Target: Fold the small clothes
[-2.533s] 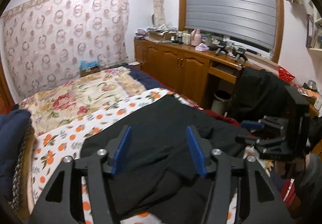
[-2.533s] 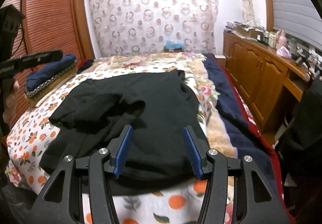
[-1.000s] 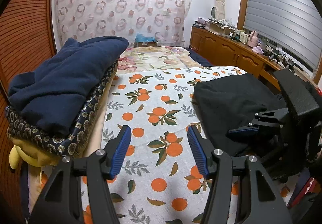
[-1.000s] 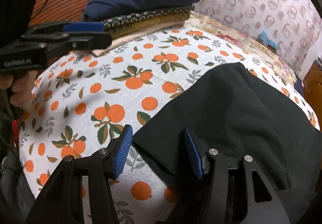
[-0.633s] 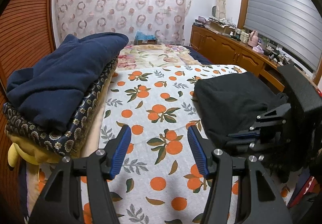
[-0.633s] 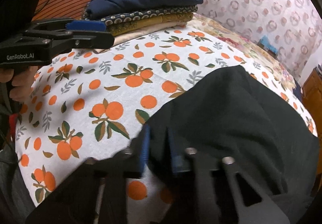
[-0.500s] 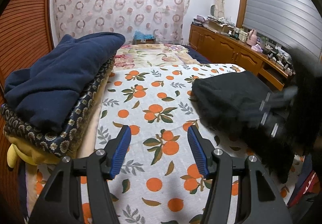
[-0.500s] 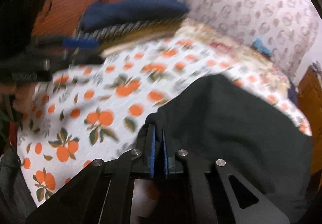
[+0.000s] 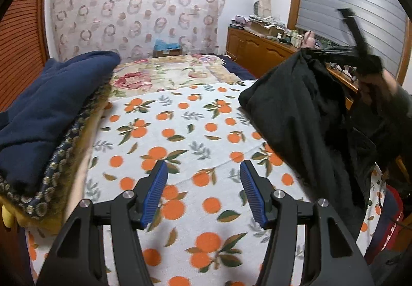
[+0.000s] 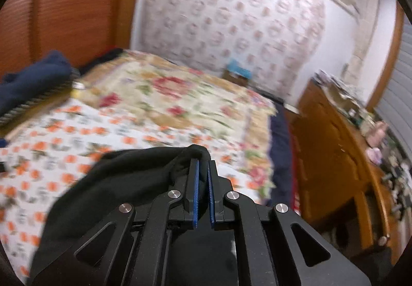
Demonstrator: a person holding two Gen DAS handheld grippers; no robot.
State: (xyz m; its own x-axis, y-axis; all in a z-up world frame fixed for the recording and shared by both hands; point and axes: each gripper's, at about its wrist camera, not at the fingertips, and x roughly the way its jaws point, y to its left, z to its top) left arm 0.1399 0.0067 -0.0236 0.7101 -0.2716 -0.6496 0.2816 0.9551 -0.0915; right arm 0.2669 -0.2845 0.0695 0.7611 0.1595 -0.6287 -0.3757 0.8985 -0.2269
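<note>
Here, right gripper (image 10: 202,170) fingers clenched on black garment (image 9: 303,111), left gripper (image 9: 203,178) fingers released, no readable writing.

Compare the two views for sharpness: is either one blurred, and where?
Right wrist view: heavy motion blur smears the bedspread and dresser, while the right gripper and the black garment it pinches stay sharp. Left wrist view: mostly sharp, with the left gripper crisp; only the hand on the right is smeared. Both bend straight lines, fisheye-style.
</note>
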